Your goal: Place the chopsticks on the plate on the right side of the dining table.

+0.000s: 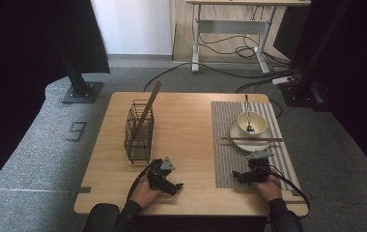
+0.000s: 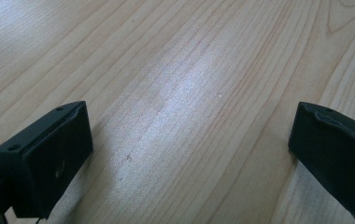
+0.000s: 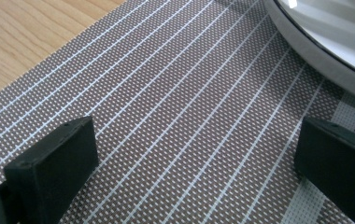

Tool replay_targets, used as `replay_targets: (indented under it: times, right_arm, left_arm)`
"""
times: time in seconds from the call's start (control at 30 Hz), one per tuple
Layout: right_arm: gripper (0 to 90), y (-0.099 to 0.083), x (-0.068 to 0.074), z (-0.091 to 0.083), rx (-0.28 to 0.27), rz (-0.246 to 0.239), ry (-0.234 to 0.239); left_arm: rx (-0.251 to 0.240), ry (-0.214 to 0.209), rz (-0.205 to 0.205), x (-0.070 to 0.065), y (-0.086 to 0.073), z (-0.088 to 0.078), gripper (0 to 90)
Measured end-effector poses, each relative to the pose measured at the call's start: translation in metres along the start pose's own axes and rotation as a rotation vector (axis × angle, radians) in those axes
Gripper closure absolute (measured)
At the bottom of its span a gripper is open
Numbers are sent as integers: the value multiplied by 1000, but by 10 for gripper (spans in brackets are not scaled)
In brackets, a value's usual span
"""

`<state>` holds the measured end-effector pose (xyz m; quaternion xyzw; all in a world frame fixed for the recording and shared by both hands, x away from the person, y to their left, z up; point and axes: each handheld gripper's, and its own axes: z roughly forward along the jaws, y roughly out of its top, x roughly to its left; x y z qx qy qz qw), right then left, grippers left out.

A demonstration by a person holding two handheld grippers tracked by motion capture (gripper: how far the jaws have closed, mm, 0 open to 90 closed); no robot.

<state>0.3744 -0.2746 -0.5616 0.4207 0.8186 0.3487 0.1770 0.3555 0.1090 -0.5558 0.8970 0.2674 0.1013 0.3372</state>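
Observation:
My left gripper rests near the table's front edge, right of a black wire basket. In the left gripper view it is open over bare wood with nothing between the jaws. My right gripper lies on the striped placemat, just in front of a white plate. In its own view it is open over the placemat, with the plate's rim at upper right. A bowl with a spoon sits on the plate. A pair of chopsticks lies across the plate.
A long wooden stick leans out of the wire basket toward the back. The wooden table has bare room between basket and placemat. Beyond it are grey carpet, cables and a desk frame.

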Motion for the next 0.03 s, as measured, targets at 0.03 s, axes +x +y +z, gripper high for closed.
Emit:
replay_targets:
  times: [0.03]
  right_arm:
    - [0,0,0,0,-2,0,0]
  left_arm:
    - [0,0,0,0,0,0,0]
